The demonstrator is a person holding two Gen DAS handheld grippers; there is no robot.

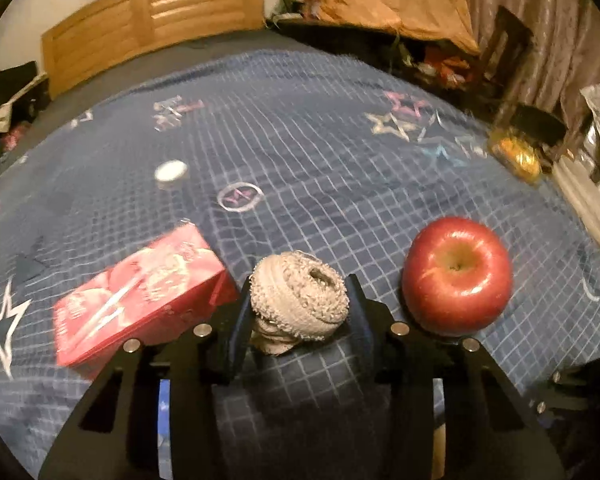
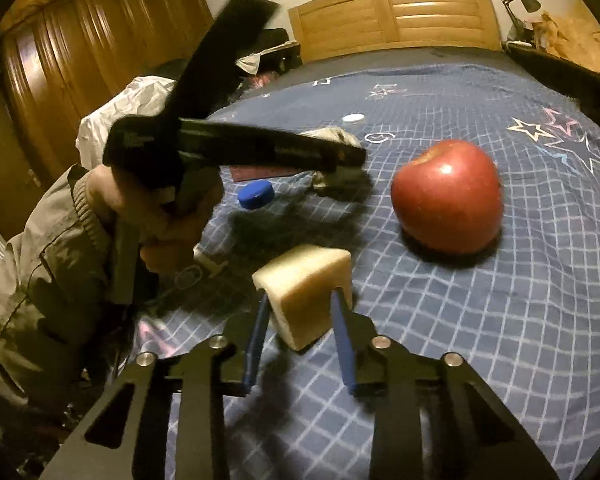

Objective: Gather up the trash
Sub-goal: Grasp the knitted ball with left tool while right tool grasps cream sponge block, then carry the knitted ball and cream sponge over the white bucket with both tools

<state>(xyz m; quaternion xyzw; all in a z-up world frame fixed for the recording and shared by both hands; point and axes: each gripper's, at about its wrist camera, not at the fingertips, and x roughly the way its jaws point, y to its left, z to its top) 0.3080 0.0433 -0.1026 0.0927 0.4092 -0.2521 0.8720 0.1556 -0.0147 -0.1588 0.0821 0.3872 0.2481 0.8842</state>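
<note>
My left gripper [image 1: 298, 300] is shut on a crumpled grey-beige paper wad [image 1: 300, 300] and holds it just above the blue checked bedspread [image 1: 300, 140]. In the right wrist view the left gripper [image 2: 340, 160] shows side-on with the wad [image 2: 336, 136] in its tips. My right gripper [image 2: 302, 300] is shut on a pale yellow foam block [image 2: 306, 284]. A red apple [image 1: 458, 276] lies right of the left gripper; it also shows in the right wrist view [image 2: 448, 196]. A pink carton [image 1: 140, 300] lies to the left. A white cap [image 1: 171, 171] lies farther back.
A blue cap [image 2: 256, 195] lies under the left gripper. A gold wrapper [image 1: 516, 156] lies at the bed's right edge. A wooden headboard [image 1: 152, 20] stands at the back. A cluttered side table [image 1: 400, 20] with a desk lamp stands to the right. A wooden wardrobe [image 2: 80, 48] stands left.
</note>
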